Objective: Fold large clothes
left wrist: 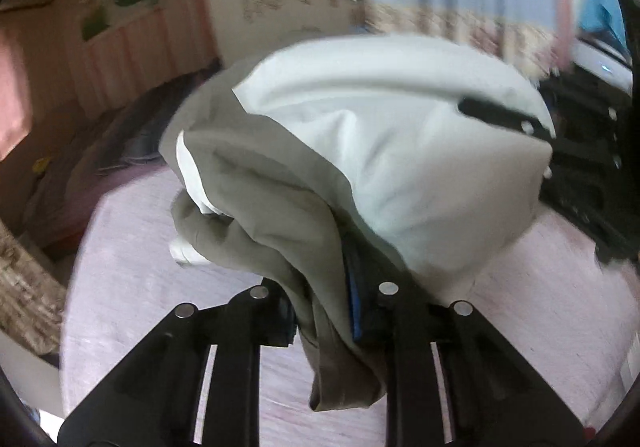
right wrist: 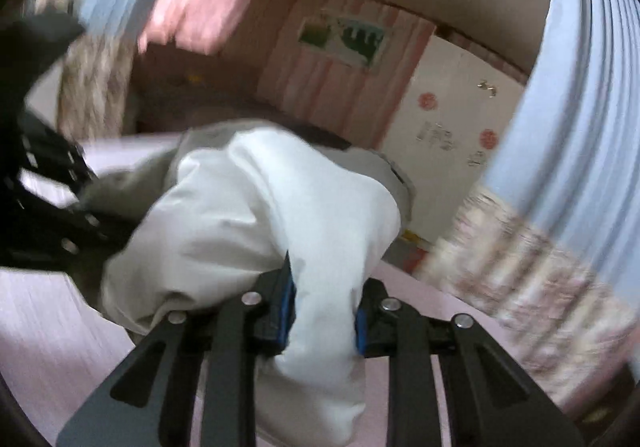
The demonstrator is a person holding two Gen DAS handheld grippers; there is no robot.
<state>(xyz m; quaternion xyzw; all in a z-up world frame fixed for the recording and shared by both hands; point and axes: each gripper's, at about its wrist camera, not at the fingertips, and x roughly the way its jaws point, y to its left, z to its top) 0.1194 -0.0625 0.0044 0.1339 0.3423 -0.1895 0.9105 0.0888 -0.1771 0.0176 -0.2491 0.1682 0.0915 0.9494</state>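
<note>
Left hand-held gripper (left wrist: pixel 326 311) clamped on bunched grey-and-white cloth garment (left wrist: pixel 360 151), right hand-held gripper (right wrist: pixel 325 311) pinching its white fold, above pale pink bed sheet (left wrist: pixel 160 287)

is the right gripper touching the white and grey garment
Touching. The right wrist view shows the right gripper with white cloth of the garment bunched between its fingers, both blue pads pressed against it.

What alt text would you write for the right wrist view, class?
The right claw is shut on a bunched fold of a large white and grey fabric garment, lifted above a pale pink bedsheet. At the left edge the black left claw meets the same garment; the room behind is blurred.
</note>
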